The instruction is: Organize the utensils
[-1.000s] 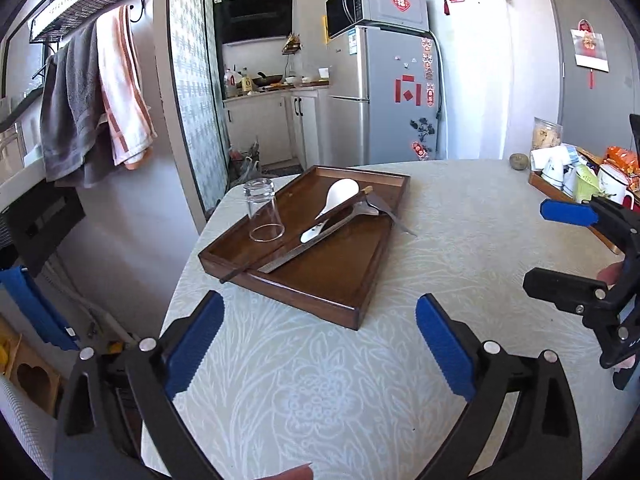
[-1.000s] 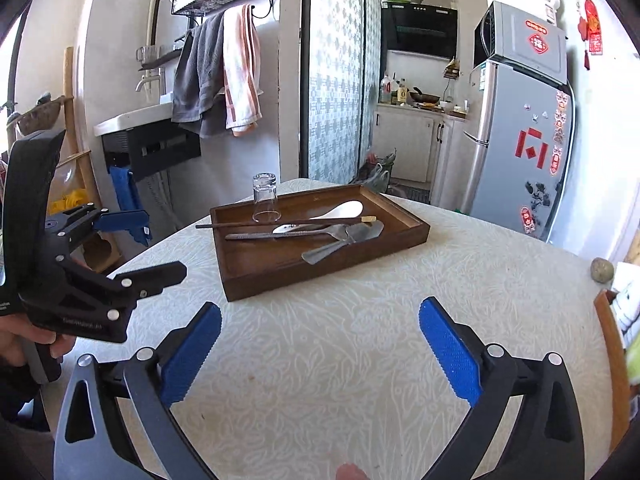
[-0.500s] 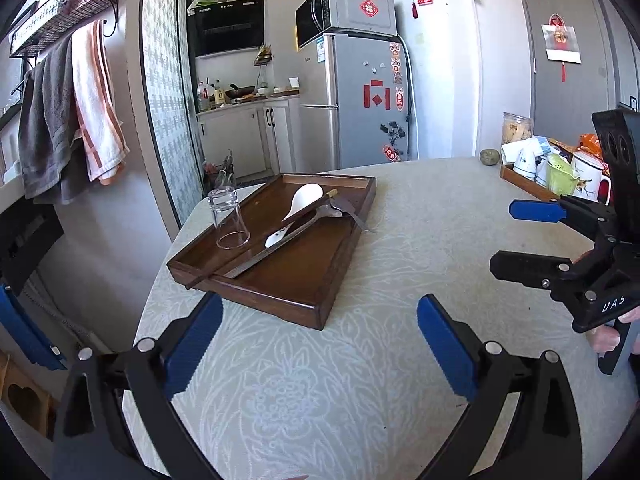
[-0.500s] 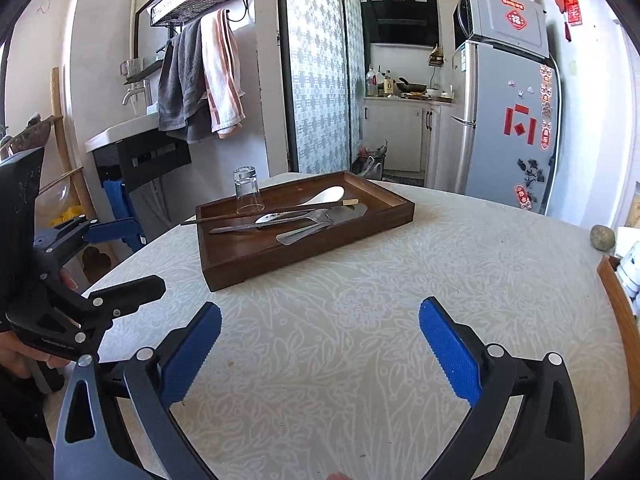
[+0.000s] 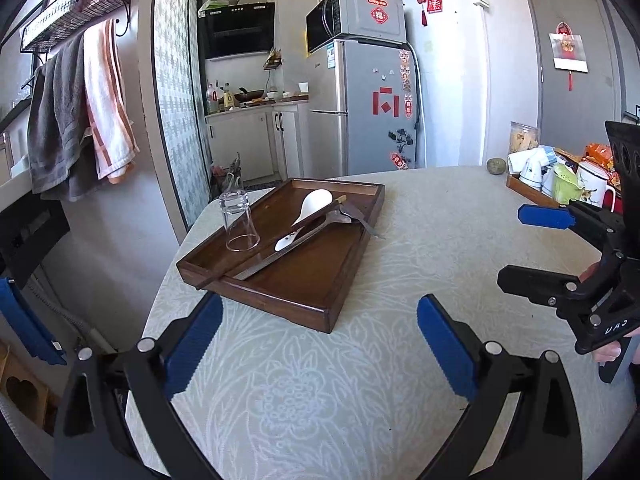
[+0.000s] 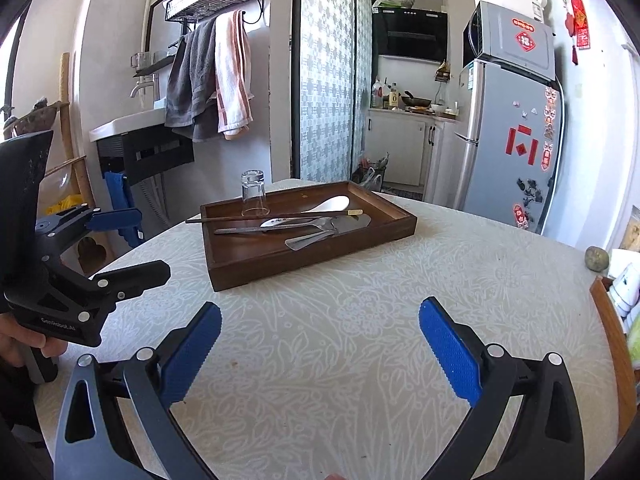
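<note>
Utensils [image 5: 316,224] heaped across wooden tray [image 5: 304,280]

Each hand-held gripper [image 5: 318,338] [image 6: 320,340] has black arms, ribbed blue pads [image 6: 450,354], silver screws, white lettering.

Patterned table [image 5: 360,380], wooden tray [image 5: 312,296], cup tray [image 5: 524,192], stone [image 5: 496,166]

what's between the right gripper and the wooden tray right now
Nothing: in the right wrist view, only bare patterned tablecloth lies between the open right gripper and the wooden tray.
</note>
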Tool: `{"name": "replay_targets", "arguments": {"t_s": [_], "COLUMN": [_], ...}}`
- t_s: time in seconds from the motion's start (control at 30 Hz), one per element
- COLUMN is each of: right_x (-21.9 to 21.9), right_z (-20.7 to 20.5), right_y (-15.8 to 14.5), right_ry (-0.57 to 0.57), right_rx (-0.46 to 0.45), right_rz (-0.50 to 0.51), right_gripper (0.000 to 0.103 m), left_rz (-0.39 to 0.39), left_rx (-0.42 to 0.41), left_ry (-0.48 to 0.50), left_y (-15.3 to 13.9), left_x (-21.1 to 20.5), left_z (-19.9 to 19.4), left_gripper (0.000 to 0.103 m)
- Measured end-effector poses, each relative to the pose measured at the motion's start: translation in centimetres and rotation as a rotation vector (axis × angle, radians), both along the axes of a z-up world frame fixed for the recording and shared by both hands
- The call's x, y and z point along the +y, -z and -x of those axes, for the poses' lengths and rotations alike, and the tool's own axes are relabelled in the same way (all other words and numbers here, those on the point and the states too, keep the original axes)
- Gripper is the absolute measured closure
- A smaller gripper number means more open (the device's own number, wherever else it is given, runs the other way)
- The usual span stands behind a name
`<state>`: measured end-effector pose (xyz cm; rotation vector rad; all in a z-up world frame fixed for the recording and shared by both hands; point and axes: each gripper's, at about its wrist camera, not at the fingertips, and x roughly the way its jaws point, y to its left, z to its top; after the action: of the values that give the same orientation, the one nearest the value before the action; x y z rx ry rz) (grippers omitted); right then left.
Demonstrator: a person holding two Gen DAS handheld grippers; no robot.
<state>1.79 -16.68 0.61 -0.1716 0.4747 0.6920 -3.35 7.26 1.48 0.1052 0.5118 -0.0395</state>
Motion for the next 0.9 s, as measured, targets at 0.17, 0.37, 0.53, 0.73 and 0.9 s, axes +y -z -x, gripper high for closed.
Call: {"name": "replay_targets", "arguments": {"t_s": [0.17, 0.37, 0.53, 0.73, 0.9], "right_x": [0.09, 0.07, 0.17, 0.21, 0.31], "right_z": [-0.05, 0.01, 0.08, 0.13, 0.20], "right_y": [0.04, 0.09, 0.09, 0.09, 0.10], "right_ry": [-0.002, -0.001, -0.003, -0.005, -0.006], "right_rx": [0.005, 0.005, 0.002, 0.000, -0.001], "right_rz": [-0.001, -0.002, 0.001, 0.003, 0.003], "right_gripper": [0.003, 0.003, 0.003, 0.003, 0.003], "left_rz": [0.000, 0.001, 0.004, 0.003, 0.002], "left_rx": [-0.002, 0.000, -0.002, -0.001, -0.001], "left_ry": [0.003, -0.001, -0.001, 0.001, 0.003], "left_y": [-0.01, 0.01, 0.00, -0.02, -0.03], "left_x": [0.01, 0.10, 0.18, 0.17, 0.21], "left_z": [0.06, -0.04, -0.01, -0.01, 0.02], "left_gripper": [0.003, 0.003, 0.003, 0.003, 0.003]}}
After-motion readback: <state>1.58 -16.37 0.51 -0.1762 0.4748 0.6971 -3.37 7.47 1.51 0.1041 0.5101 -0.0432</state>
